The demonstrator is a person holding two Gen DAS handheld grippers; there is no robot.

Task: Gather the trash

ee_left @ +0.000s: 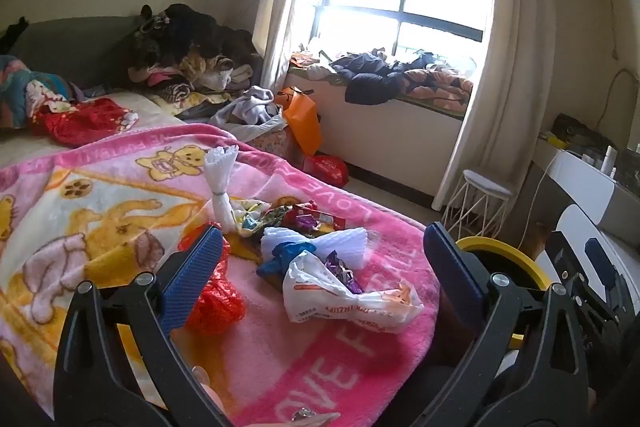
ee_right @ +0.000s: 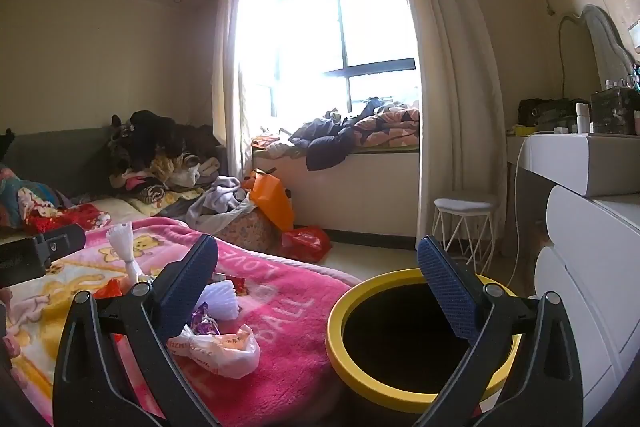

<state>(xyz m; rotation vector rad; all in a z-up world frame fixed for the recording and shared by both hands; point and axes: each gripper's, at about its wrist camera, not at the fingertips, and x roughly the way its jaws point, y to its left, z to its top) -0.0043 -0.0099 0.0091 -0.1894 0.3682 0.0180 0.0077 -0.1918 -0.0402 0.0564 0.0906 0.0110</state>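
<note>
Trash lies in a heap on the pink blanket point(ee_left: 328, 355): a white printed plastic bag point(ee_left: 352, 303), white foam netting point(ee_left: 340, 241), a blue scrap point(ee_left: 284, 257), a red plastic bag point(ee_left: 216, 301), candy wrappers point(ee_left: 308, 219) and a tied white foam twist point(ee_left: 220, 183). My left gripper point(ee_left: 322, 267) is open and empty, hovering over the heap. My right gripper point(ee_right: 316, 285) is open and empty, between the bed edge and the bin. The white bag point(ee_right: 224, 347) and foam netting point(ee_right: 222, 297) lie by its left finger. The yellow-rimmed bin point(ee_right: 344, 359) stands beside the bed, its inside dark.
A white dresser point(ee_right: 592, 267) stands right of the bin, a wire stool point(ee_right: 466, 227) behind it. An orange bag point(ee_right: 272, 201) and red bag point(ee_right: 306, 241) lie on the floor by the window seat point(ee_right: 360, 187). Clothes are piled at the bed's head point(ee_left: 192, 63).
</note>
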